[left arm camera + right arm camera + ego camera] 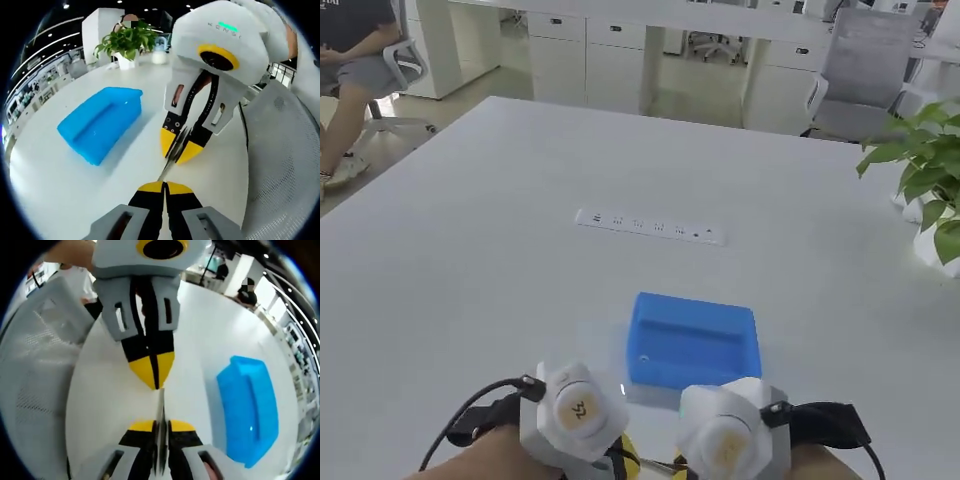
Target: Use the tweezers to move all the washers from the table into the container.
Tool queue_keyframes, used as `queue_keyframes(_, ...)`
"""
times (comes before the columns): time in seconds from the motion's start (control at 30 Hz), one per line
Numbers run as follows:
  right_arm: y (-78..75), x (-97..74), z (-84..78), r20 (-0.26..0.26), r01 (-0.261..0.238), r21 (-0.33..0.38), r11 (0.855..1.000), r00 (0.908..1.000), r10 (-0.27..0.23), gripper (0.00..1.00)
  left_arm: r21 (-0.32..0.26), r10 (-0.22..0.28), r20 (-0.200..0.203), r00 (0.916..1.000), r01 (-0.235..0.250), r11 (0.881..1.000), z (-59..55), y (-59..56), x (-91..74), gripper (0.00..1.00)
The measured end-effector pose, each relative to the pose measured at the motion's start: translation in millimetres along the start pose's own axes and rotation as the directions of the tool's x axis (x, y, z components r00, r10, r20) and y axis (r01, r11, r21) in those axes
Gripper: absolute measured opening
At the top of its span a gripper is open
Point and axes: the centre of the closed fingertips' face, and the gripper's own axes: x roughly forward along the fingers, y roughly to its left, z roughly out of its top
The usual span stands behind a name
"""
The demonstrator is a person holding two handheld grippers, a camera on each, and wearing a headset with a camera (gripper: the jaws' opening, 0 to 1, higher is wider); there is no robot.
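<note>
Near the blue container (693, 340), left tongs (164, 185) and "KONG"-marked right tongs (161, 424) both pinch the tweezers (161, 405).

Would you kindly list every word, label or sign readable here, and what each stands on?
"KONG", faint, later letters unclear: white housing of the right gripper.
Dark emblem, no letters: round white cap, head view's lower left.
Markings on the long white power strip: too small to read.
</note>
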Motion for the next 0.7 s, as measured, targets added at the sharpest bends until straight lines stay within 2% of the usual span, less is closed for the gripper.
queue_keyframes(0.13, -0.8, -3.4, -0.5, 0.004, 0.004, 0.047, 0.999, 1.0000, -0.004, 0.14, -0.123, 0.051, 0.073, 0.9960, -0.042, 0.992, 5.8, 1.2, -16.4, 0.04)
queue_keyframes(0.2, -1.1, -8.4, 0.8, 0.019, 0.019, 0.058, 0.998, 0.9996, -0.020, 0.14, -0.190, 0.078, 0.088, 0.9931, -0.060, 0.980, 6.0, 1.5, -24.7, 0.12)
queue_keyframes(0.23, -1.7, -12.6, 1.3, 0.031, 0.033, 0.071, 0.997, 0.9989, -0.035, 0.15, -0.205, 0.085, 0.101, 0.9912, -0.063, 0.977, 7.0, 1.3, -28.2, 0.15)
queue_keyframes(0.27, -1.9, -16.0, 1.7, 0.040, 0.040, 0.093, 0.995, 0.9982, -0.044, 0.17, -0.226, 0.116, 0.122, 0.9857, -0.086, 0.970, 9.3, 3.6, -34.5, 0.18)
queue_keyframes(0.33, -2.2, -25.5, 3.4, 0.074, 0.054, 0.165, 0.985, 0.9950, -0.067, 0.19, -0.270, 0.150, 0.145, 0.9780, -0.107, 0.957, 11.3, 4.7, -44.8, 0.24)
queue_keyframes(0.37, -3.4, -33.8, 5.9, 0.104, 0.069, 0.211, 0.975, 0.9903, -0.093, 0.21, -0.281, 0.157, 0.148, 0.9765, -0.111, 0.953, 11.5, 5.0, -46.7, 0.26)
queue_keyframes(0.4, -3.6, -38.8, 6.6, 0.118, 0.073, 0.242, 0.968, 0.9875, -0.104, 0.22, -0.314, 0.176, 0.158, 0.9718, -0.119, 0.942, 12.4, 5.9, -52.3, 0.30)
queue_keyframes(0.47, -5.0, -51.0, 4.9, 0.146, 0.091, 0.311, 0.946, 0.9789, -0.143, 0.26, -0.368, 0.183, 0.161, 0.9699, -0.113, 0.923, 11.7, 4.1, -59.8, 0.35)
queue_keyframes(0.5, -5.4, -55.5, 3.8, 0.153, 0.101, 0.343, 0.934, 0.9749, -0.162, 0.29, -0.363, 0.197, 0.177, 0.9643, -0.122, 0.924, 13.5, 4.2, -63.9, 0.37)
queue_keyframes(0.53, -5.7, -63.0, 3.5, 0.175, 0.106, 0.393, 0.913, 0.9666, -0.187, 0.30, -0.371, 0.229, 0.186, 0.9554, -0.148, 0.917, 15.1, 5.8, -69.7, 0.38)
queue_keyframes(0.57, -6.2, -67.7, 3.8, 0.191, 0.110, 0.428, 0.897, 0.9591, -0.209, 0.32, -0.376, 0.237, 0.186, 0.9536, -0.154, 0.914, 15.3, 4.2, -72.8, 0.41)
queue_keyframes(0.6, -6.5, -75.2, 2.2, 0.209, 0.112, 0.483, 0.868, 0.9483, -0.239, 0.34, -0.386, 0.248, 0.183, 0.9512, -0.162, 0.908, 15.5, 3.2, -75.8, 0.46)
queue_keyframes(0.63, -6.7, -79.7, 1.1, 0.218, 0.112, 0.518, 0.848, 0.9411, -0.258, 0.36, -0.401, 0.278, 0.180, 0.9436, -0.188, 0.897, 15.2, 3.2, -80.2, 0.52)
queue_keyframes(0.67, -7.2, -86.7, -0.9, 0.234, 0.111, 0.561, 0.821, 0.9295, -0.285, 0.38, -0.398, 0.273, 0.185, 0.9442, -0.182, 0.899, 15.8, -0.5, -82.1, 0.58)
queue_keyframes(0.7, -7.5, -90.7, -3.2, 0.237, 0.113, 0.583, 0.805, 0.9238, -0.301, 0.40, -0.410, 0.283, 0.185, 0.9412, -0.187, 0.892, 15.3, -3.4, -85.9, 0.60)
